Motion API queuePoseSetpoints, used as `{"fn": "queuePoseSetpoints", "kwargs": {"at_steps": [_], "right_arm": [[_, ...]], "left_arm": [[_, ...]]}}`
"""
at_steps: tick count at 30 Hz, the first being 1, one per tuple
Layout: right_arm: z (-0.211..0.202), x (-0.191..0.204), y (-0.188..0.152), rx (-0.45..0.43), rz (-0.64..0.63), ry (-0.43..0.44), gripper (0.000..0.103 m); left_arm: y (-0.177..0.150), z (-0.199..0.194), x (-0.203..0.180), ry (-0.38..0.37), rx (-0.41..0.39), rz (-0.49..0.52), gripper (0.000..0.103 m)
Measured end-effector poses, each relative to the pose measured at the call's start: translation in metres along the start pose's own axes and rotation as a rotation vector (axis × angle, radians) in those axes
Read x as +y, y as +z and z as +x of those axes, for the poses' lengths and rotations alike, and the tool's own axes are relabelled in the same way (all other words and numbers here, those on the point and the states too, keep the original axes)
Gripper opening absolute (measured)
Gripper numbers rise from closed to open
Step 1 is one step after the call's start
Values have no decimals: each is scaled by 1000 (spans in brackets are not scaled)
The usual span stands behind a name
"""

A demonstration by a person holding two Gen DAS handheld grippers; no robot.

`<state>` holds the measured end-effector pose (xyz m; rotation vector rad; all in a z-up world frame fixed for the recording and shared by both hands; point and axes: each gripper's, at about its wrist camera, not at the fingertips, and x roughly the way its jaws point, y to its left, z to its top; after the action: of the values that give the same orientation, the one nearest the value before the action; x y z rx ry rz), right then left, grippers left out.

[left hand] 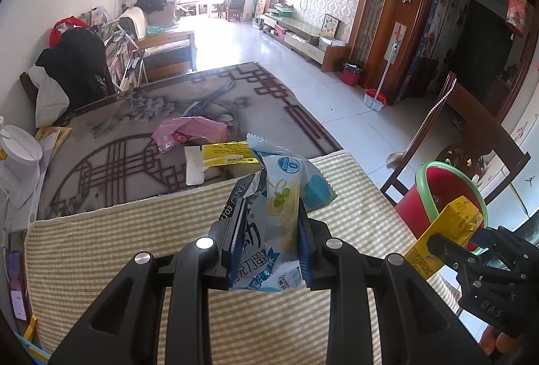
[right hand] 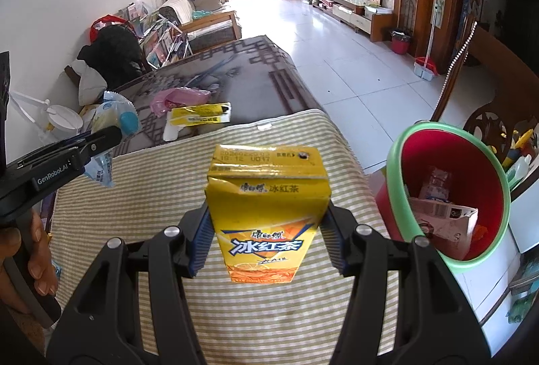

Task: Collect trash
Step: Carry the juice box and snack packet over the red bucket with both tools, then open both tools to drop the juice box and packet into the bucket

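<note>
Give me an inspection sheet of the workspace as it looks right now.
Surface: striped cloth beside a grey patterned blanket.
Job's things: red bin with green rim, trash already inside; flattened yellow box and pink bag lying on the blanket.
Clutter: white fan at the left edge.
Grippers: left gripper shut on a blue snack wrapper; right gripper shut on a yellow tea carton.
Cables: nothing seen.
Surroundings: tiled floor, sofa, wall television, wooden chair.
</note>
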<state>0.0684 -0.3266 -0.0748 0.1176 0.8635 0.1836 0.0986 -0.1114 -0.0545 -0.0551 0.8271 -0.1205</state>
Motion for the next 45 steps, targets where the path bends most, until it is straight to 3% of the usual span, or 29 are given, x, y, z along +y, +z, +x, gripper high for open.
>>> {"fn": "queuePoseSetpoints", "kwargs": {"at_steps": [33, 37, 45], "right_arm": [[-13, -187, 50, -74, 78, -55, 54], [-17, -214, 50, -84, 116, -85, 54], [-20, -256, 33, -60, 201, -137, 54]], "left_arm": [[42, 43, -155, 24, -6, 34, 25], [46, 50, -181, -9, -1, 62, 25], [49, 65, -246, -143, 23, 152, 25]]}}
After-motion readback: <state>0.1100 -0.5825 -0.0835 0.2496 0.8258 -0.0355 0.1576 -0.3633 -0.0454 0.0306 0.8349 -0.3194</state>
